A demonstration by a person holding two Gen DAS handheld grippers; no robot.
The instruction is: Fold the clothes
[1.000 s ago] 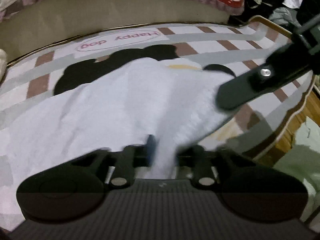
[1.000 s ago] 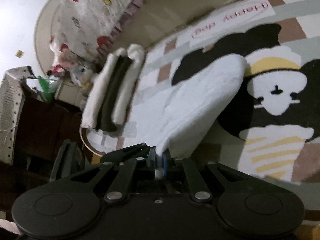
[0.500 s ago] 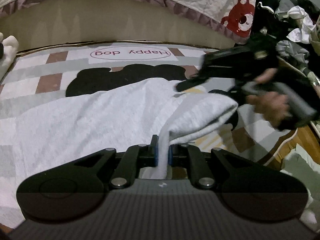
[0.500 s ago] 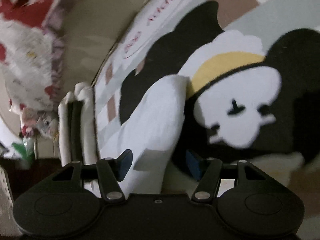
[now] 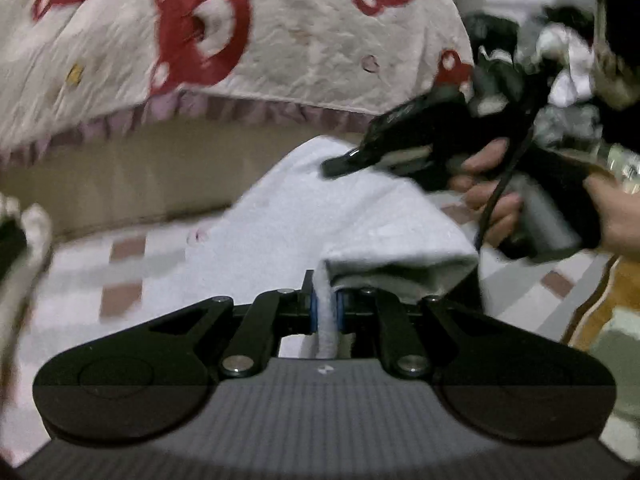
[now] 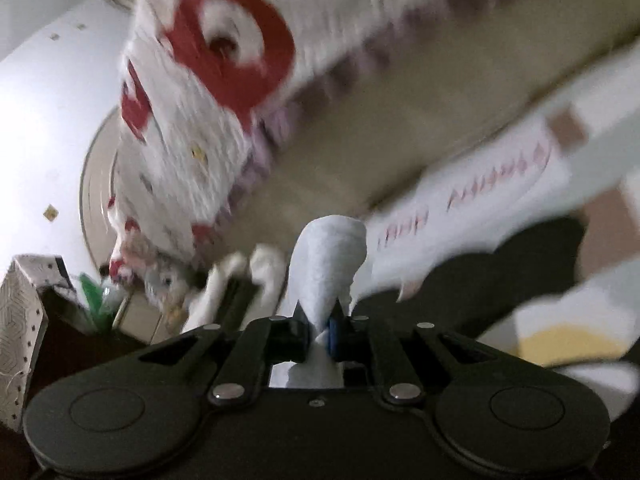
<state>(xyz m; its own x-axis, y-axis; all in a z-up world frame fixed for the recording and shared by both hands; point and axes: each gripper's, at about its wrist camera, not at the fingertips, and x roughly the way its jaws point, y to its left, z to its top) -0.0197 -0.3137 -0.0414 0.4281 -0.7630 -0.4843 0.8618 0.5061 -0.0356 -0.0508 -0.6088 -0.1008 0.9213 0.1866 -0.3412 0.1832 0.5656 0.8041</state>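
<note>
While your left gripper (image 5: 327, 312) and right gripper (image 6: 320, 332) each clamp the white towel (image 5: 340, 208), its folded edge runs rightward above the rug (image 5: 132, 264).

A home bedroom. A white quilted bedspread with red bear motifs and a purple ruffled hem (image 5: 248, 40) overhangs a beige bed base (image 5: 120, 176); a patterned cartoon floor rug (image 6: 500, 208) lies beside it, and a heap of loose clothes (image 5: 560, 64) sits behind.
</note>
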